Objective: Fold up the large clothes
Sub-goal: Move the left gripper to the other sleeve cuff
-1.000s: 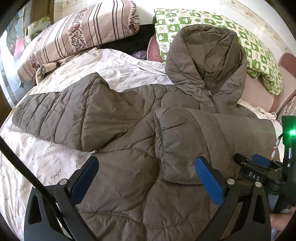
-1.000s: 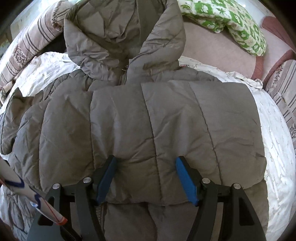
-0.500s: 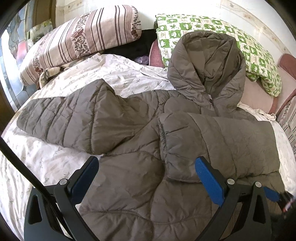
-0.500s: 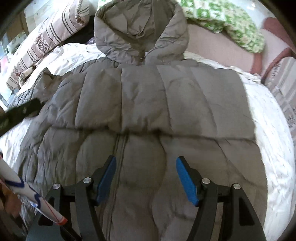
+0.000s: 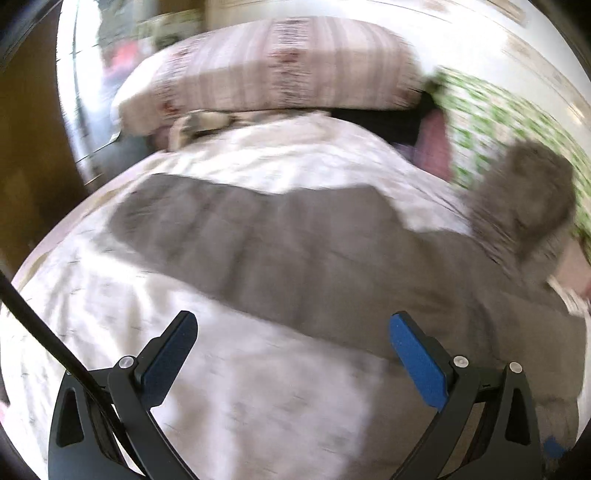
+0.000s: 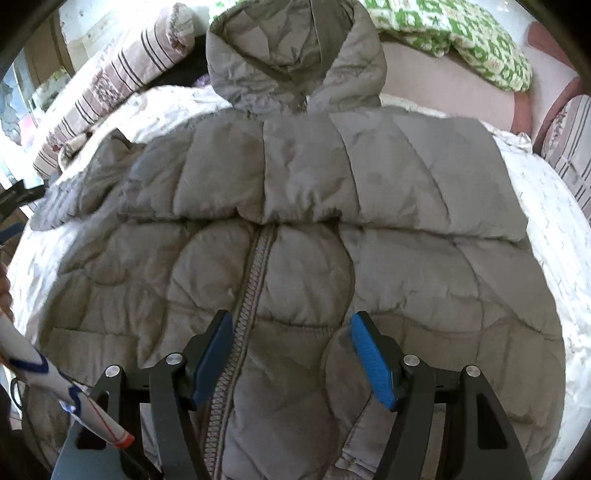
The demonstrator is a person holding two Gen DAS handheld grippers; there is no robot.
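Observation:
A grey quilted hooded jacket (image 6: 303, 266) lies front up on the bed, zipper (image 6: 251, 280) down its middle. Its right sleeve (image 6: 369, 177) is folded flat across the chest below the hood (image 6: 295, 55). Its left sleeve (image 5: 258, 243) stretches out to the left over the sheet; that view is motion-blurred. My left gripper (image 5: 291, 350) is open and empty, above the sheet just below the outstretched sleeve. My right gripper (image 6: 290, 354) is open and empty, over the jacket's lower front beside the zipper.
The bed carries a white floral sheet (image 5: 240, 387). A striped pillow (image 5: 266, 70) lies at the head on the left and a green-patterned pillow (image 6: 461, 33) on the right. A pink cushion (image 6: 461, 92) sits beyond the jacket's right shoulder.
My left gripper has swung left from over the jacket body to the outstretched left sleeve. My right gripper has pulled back from the folded sleeve towards the hem, staying open.

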